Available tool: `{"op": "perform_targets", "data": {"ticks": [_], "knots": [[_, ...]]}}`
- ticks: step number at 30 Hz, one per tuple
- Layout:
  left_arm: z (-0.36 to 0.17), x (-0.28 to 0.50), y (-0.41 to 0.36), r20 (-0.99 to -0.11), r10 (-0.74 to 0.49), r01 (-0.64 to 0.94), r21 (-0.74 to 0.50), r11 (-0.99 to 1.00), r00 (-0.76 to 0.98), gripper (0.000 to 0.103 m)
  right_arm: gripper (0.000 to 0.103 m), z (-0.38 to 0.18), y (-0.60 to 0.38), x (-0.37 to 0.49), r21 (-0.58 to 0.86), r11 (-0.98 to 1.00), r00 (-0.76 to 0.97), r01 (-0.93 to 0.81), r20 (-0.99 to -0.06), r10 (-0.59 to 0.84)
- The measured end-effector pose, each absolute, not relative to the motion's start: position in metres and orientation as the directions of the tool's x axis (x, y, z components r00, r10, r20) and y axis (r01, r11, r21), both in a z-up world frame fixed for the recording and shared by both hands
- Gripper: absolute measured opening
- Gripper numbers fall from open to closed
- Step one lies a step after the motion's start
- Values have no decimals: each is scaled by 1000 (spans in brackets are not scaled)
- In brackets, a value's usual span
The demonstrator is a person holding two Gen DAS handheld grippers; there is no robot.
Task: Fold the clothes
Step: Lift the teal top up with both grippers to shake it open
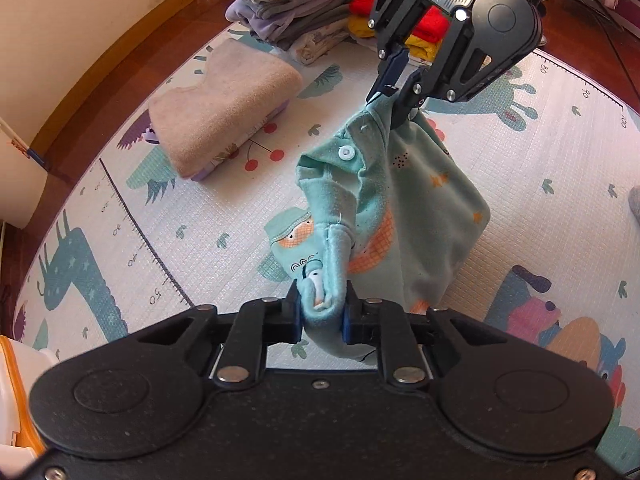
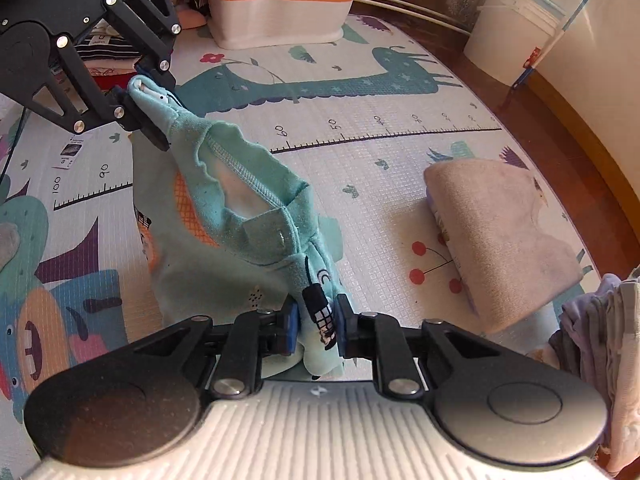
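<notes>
A small teal baby garment (image 1: 400,200) with orange prints and a white snap hangs in the air above the play mat, stretched between both grippers. My left gripper (image 1: 323,314) is shut on one bunched end of it, at the bottom of the left wrist view. My right gripper (image 1: 394,94) pinches the other end higher up, near the top right. In the right wrist view the garment (image 2: 248,208) runs from my right gripper (image 2: 316,322), shut on it, up to the left gripper (image 2: 136,98) at the upper left. Its lower part sags toward the mat.
A folded beige towel (image 1: 224,108) (image 2: 500,240) lies on the animal-print play mat (image 1: 200,220). A stack of folded clothes (image 1: 292,4) sits at the mat's far edge, beside red and yellow items (image 1: 360,12). A white and orange container (image 2: 280,4) and a white bucket (image 2: 516,28) stand beyond the mat.
</notes>
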State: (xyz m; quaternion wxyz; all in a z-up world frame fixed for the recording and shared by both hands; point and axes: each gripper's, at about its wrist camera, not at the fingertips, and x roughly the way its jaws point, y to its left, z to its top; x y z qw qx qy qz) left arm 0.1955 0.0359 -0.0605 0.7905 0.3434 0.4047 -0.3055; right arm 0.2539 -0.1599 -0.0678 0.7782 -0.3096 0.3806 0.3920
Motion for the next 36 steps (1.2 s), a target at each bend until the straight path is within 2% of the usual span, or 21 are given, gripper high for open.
{"op": "perform_targets", "data": {"ticks": [5, 14, 22, 29, 33, 36], "knots": [[-13, 208, 47, -750, -192, 652, 382, 655, 633, 14, 18, -7, -158, 266, -315, 556, 562, -769, -748, 354], [56, 233, 53, -561, -147, 452, 455, 768, 815, 14, 16, 64, -157, 298, -401, 682, 745, -611, -582, 325], [48, 264, 55, -453, -36, 303, 534, 789, 891, 14, 16, 53, -139, 328, -474, 706, 820, -526, -504, 272], [34, 253, 56, -338, -50, 250, 582, 774, 940, 14, 16, 37, -133, 326, -611, 656, 887, -443, -407, 219], [19, 248, 50, -347, -56, 270, 610, 745, 936, 15, 15, 25, -133, 320, -667, 615, 902, -420, -378, 206], [9, 247, 45, -372, -70, 302, 615, 728, 926, 14, 15, 14, -136, 315, -681, 585, 892, -440, -404, 201]]}}
